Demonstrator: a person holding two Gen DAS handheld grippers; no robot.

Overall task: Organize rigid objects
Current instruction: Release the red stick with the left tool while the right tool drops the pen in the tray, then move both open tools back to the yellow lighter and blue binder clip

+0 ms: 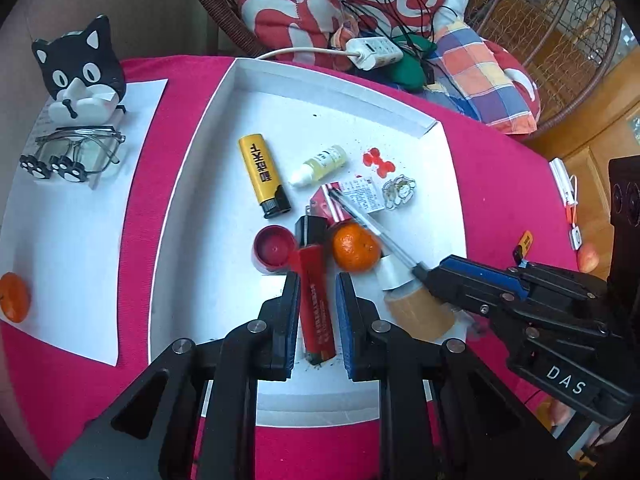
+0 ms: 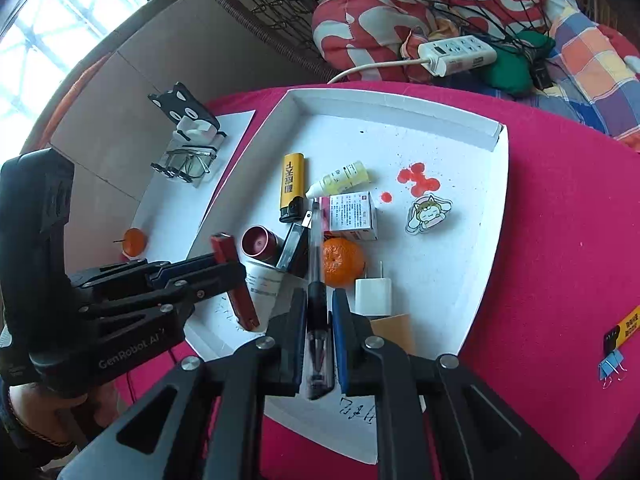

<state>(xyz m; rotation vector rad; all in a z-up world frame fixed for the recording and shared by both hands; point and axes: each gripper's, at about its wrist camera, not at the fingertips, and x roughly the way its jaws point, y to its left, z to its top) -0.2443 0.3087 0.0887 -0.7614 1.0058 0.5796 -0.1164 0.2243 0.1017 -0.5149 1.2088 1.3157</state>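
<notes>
The left gripper pinches the red lighter mid-body above the white tray; the right gripper clamps the clear pen near its dark grip section. Both items appear light, rigid and smooth-sided, so a centred hold with moderate pressure should limit pivoting or slipping.

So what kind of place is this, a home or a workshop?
Most likely a home living area. A wicker chair piled with patterned cushions stands behind the table with its pink cloth, a power strip lies on the cushions, and a cat-shaped glasses stand sits nearby.
</notes>
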